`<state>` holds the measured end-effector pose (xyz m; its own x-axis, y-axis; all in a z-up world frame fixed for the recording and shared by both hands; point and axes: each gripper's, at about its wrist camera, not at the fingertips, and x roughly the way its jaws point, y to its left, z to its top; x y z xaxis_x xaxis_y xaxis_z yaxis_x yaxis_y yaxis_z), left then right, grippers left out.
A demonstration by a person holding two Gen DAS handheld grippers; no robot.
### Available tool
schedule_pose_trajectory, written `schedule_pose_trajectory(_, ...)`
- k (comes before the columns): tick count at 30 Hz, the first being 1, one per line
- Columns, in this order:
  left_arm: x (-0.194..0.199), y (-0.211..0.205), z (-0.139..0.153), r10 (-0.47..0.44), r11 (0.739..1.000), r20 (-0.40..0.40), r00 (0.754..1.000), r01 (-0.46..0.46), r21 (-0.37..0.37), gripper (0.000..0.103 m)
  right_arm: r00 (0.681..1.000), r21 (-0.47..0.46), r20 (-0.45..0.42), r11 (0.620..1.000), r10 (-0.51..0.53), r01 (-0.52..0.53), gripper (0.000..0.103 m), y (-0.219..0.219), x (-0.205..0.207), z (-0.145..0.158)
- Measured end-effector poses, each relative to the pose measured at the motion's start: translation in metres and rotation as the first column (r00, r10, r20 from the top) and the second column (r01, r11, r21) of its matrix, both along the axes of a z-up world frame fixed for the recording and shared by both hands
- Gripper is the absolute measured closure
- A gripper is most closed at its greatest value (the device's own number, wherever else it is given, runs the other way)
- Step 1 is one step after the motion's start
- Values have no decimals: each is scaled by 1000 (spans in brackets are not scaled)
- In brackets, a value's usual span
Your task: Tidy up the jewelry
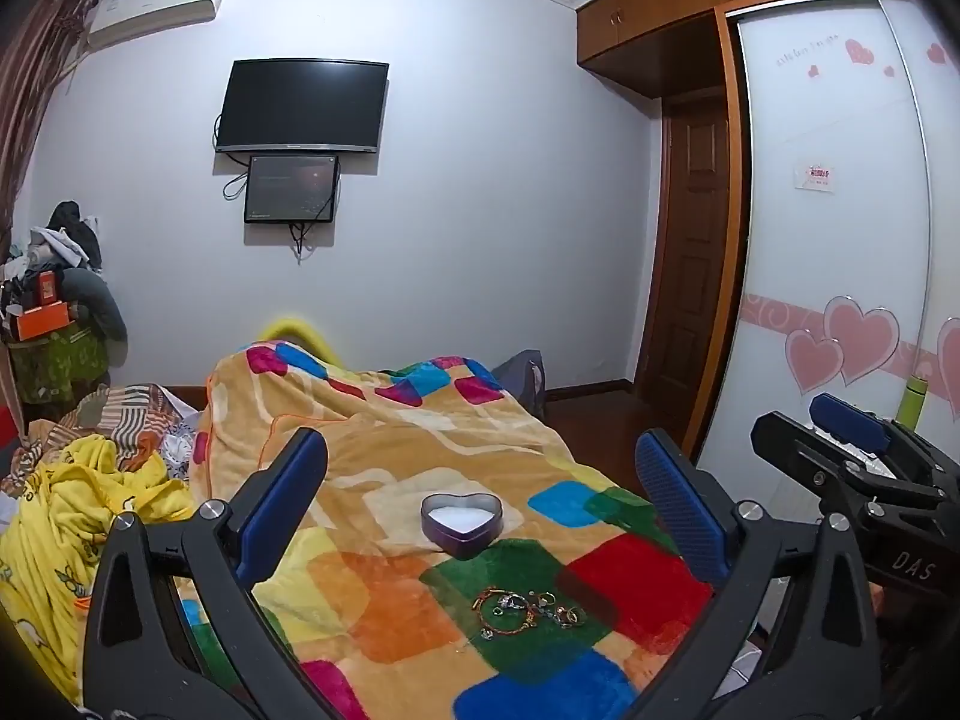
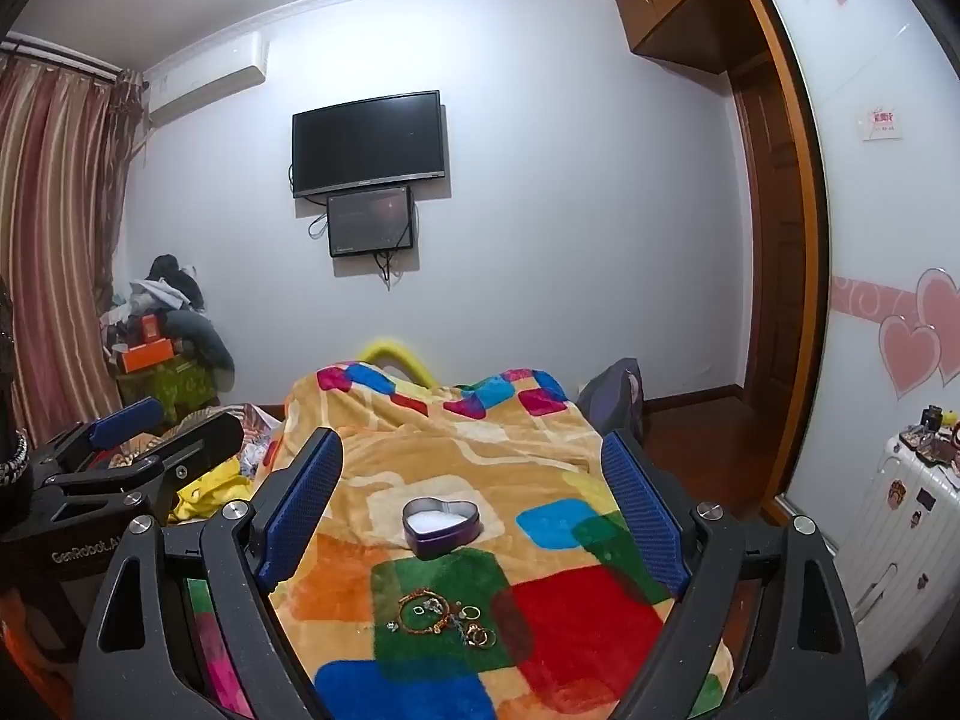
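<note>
From where I sit, nothing of the sorting has been done yet. The jewelry point(image 2: 444, 615) lies in a loose little heap on the green patch of the blanket point(image 2: 576, 600): a beaded bracelet, several rings, some smaller bits I cannot tell apart. Just beyond it sits the heart-shaped tin point(image 2: 441, 527), lid off, its pale inside showing nothing in it. So every piece is left to move, presumably into that tin.

My left gripper point(image 1: 480, 504) has its jaws wide apart with nothing between them, held above the bed and short of the heap. My right gripper point(image 2: 474, 513) is the same: jaws spread, holding nothing, the tin and heap framed between the fingers.

Around the work: a yellow blanket point(image 1: 66, 510) and rumpled bedding to the left, a pile of clothes point(image 2: 171, 312) in the corner, a television point(image 2: 369, 141) on the wall, a wardrobe point(image 1: 834, 240) with heart stickers, a white suitcase point(image 2: 900, 516) on the right. Nothing blocks the way. I judge the soft pile and tangled small pieces the real trouble.
</note>
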<state>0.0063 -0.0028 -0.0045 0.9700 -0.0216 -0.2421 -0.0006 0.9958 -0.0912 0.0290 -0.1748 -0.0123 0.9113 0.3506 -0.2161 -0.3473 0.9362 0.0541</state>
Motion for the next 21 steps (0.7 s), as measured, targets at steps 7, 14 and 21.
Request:
schedule_pose_trajectory(7, 0, 2, 2, 3, 1000, -1, 1000, -3, -9, 0, 1000, 0, -5, 1000, 2, -2, 17, -1, 3, -1)
schedule_pose_trajectory(14, 2, 2, 3, 5, 1000, -3, 1000, -5, -9, 0, 1000, -1, -6, 1000, 2, -2, 17, -1, 3, 1)
schedule_pose_trajectory(21, 4, 1, 2, 6, 1000, -3, 1000, -6, -10, 0, 1000, -1, -7, 1000, 2, -2, 17, 0, 3, 0)
